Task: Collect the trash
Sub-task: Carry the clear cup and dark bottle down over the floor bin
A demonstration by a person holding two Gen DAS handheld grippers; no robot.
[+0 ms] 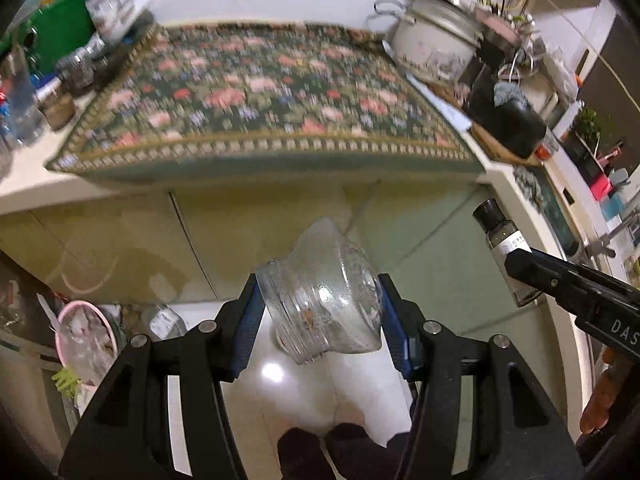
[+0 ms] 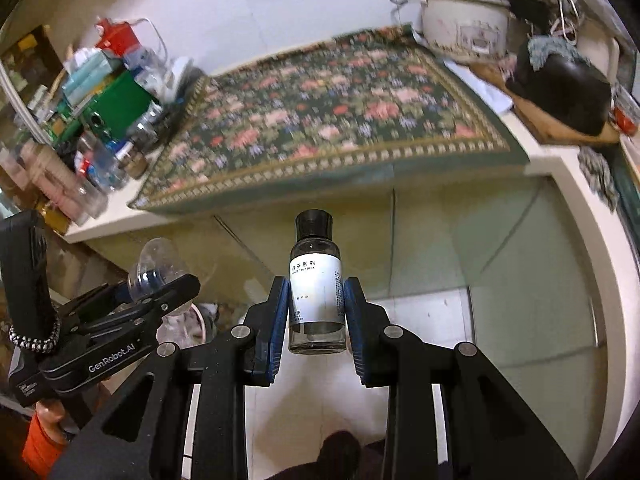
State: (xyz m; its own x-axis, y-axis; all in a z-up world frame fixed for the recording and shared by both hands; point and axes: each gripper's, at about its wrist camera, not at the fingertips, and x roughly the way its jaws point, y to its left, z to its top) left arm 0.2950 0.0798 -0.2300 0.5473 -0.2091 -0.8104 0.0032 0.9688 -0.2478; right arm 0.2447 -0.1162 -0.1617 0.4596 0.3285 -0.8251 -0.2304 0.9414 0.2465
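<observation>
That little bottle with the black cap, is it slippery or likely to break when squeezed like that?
The bottle looks like clear glass, so probably stiff and somewhat fragile if dropped. It seems nearly empty, so likely light. The right gripper pinches it across its paper label with blue pads, which should curb slipping, though bare glass below might slide.

tabletop (image 1: 36, 184): white, floral cloth (image 1: 260, 96) | cabinet doors (image 1: 120, 240): pale yellow-green | floor (image 1: 280, 392): glossy white tile | wall (image 2: 224, 12): white

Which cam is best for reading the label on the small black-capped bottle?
Right wrist: the bottle stands centred, label facing the camera, in the right hand-held gripper. Left wrist shows it small, tilted at the right edge.
</observation>
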